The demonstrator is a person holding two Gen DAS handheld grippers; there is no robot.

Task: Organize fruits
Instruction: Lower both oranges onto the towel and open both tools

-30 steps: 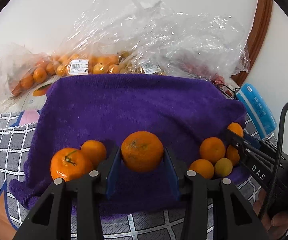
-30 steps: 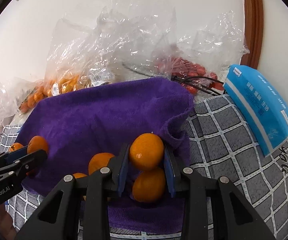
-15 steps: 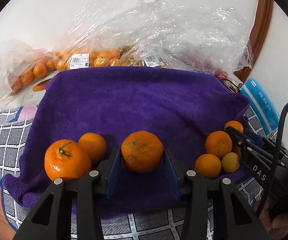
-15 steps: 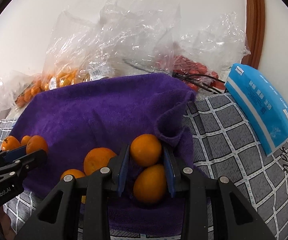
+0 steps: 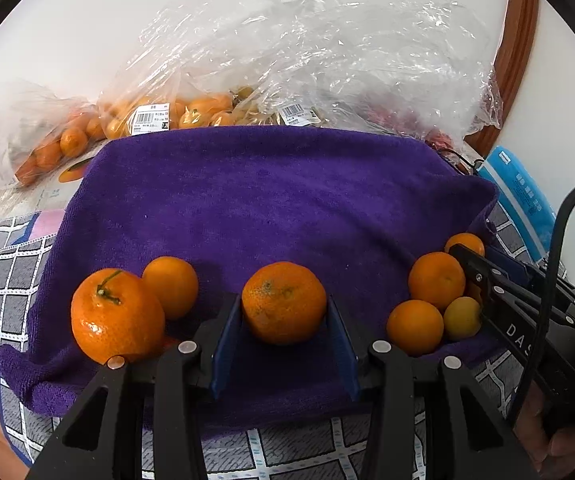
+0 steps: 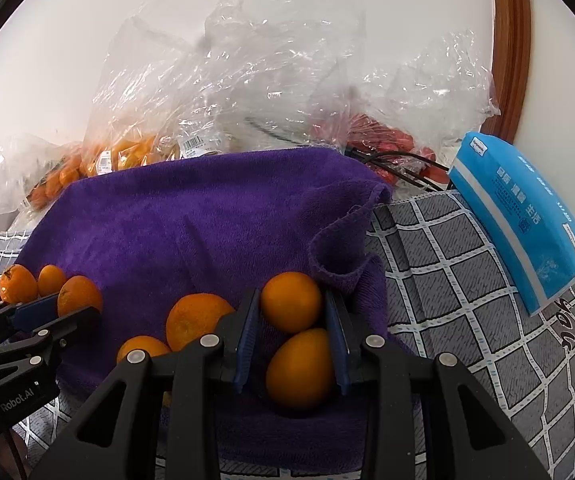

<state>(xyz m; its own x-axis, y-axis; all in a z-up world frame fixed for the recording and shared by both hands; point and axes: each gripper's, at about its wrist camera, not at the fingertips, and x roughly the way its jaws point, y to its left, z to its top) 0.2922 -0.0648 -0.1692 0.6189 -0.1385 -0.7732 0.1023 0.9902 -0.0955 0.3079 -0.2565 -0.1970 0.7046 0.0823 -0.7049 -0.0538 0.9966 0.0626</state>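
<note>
Left wrist view: the left gripper (image 5: 283, 320) was closed on a mandarin (image 5: 283, 302), its two blue pads pressing the fruit's sides above a purple towel (image 5: 267, 200). A larger mandarin with a green stem (image 5: 116, 316) sat on the towel just to the left of the gripper, touching a smaller orange fruit (image 5: 170, 286) behind it. At the towel's right end lay a cluster of small orange fruits (image 5: 433, 300), with the right gripper (image 5: 475, 276) reaching in among them; the white letters "DAS" showed on its black body. Behind the towel, clear plastic bags (image 5: 307, 60) held more orange fruit, and two white barcode labels (image 5: 151, 118) were stuck on them, their print too small to read. A blue packet (image 5: 521, 200) lay at the far right.

In the right wrist view, the right gripper (image 6: 291, 312) was clamped on a small round orange fruit (image 6: 291, 302), with an oval orange fruit (image 6: 300, 368) lying just below it between the fingers, resting on the towel (image 6: 191, 208). Two more orange fruits (image 6: 197, 320) lay just left of the gripper. The left gripper (image 6: 63, 312) entered from the left with its mandarin; its body read "Robot.AI" with the start cut off. The blue packet (image 6: 523, 216) lay on a grey checked cloth (image 6: 447, 280), printed with white Chinese characters too small to make out.
</note>
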